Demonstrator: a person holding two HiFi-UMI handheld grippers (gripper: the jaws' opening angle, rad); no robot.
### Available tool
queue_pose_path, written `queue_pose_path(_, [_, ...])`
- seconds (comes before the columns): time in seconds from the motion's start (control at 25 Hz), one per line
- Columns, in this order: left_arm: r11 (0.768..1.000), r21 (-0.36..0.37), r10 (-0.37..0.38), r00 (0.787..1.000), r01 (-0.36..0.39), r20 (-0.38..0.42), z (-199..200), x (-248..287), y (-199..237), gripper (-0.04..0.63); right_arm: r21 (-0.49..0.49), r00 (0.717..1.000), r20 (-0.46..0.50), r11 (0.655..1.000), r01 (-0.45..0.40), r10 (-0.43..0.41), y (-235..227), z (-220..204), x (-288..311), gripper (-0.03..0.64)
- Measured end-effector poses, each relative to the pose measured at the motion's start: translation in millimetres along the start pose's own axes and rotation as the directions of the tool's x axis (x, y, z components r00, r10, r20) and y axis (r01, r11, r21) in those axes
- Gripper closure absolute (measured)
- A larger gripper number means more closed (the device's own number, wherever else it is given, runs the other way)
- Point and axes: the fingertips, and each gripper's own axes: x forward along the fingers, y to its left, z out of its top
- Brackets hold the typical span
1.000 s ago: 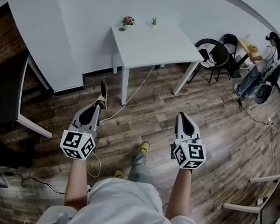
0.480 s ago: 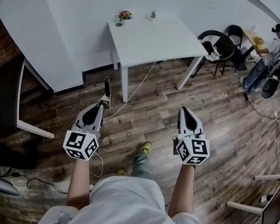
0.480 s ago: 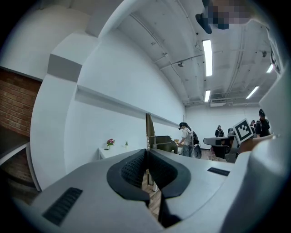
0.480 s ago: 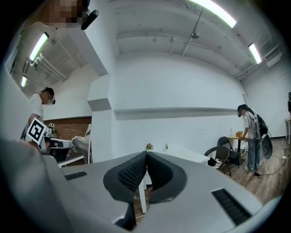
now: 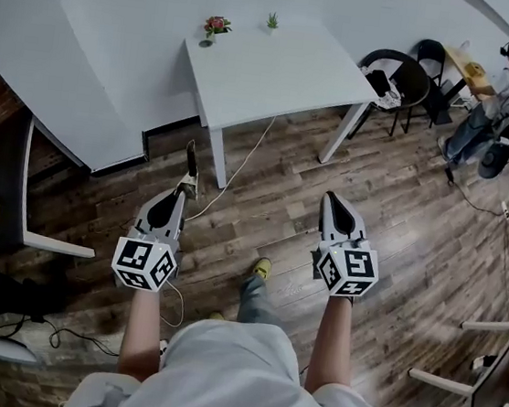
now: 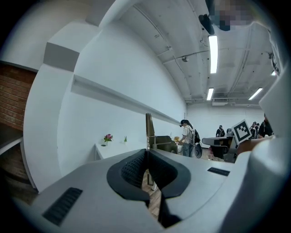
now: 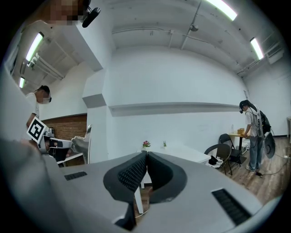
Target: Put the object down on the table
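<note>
My left gripper [image 5: 180, 194] is shut on a slim dark object [image 5: 188, 164] with a lighter lower end. The object sticks out forward past the fingertips, above the wooden floor. In the left gripper view the object [image 6: 149, 129] rises upright from between the closed jaws of the left gripper [image 6: 146, 153]. My right gripper [image 5: 331, 202] is level with it to the right, shut with nothing in it, and its pads meet in the right gripper view [image 7: 146, 154]. The white table [image 5: 280, 72] stands ahead of both grippers, some way off.
A small flower pot [image 5: 215, 27] and a tiny green plant [image 5: 272, 20] stand at the table's far edge. Black chairs [image 5: 390, 88] and a person [image 5: 493, 98] are at the right. A white cable [image 5: 240, 173] runs over the floor. Another table edge [image 5: 28, 184] lies at the left.
The head view has shifted slightly, so the white table sits further left and higher. Both grippers keep their pose, and the left one still holds the object.
</note>
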Motion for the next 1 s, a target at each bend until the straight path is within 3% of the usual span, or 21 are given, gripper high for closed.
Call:
queue_pose_path(0.72, [1.000, 0.001, 0.026, 1.000, -0.026, 0.014, 47.3, 197.0, -4.0, 0.574, 0.012, 1.000, 0.003, 1.000, 0.002, -0.002, -148.9, 34.1, 131.0, 0.607])
queue_pose_path(1.0, [1.000, 0.007, 0.026, 1.000, -0.026, 0.010, 52.1, 247.5, -15.1, 0.574, 0.015, 1.000, 0.010, 1.000, -0.011, 0.011, -188.6, 42.0, 160.5, 0.607])
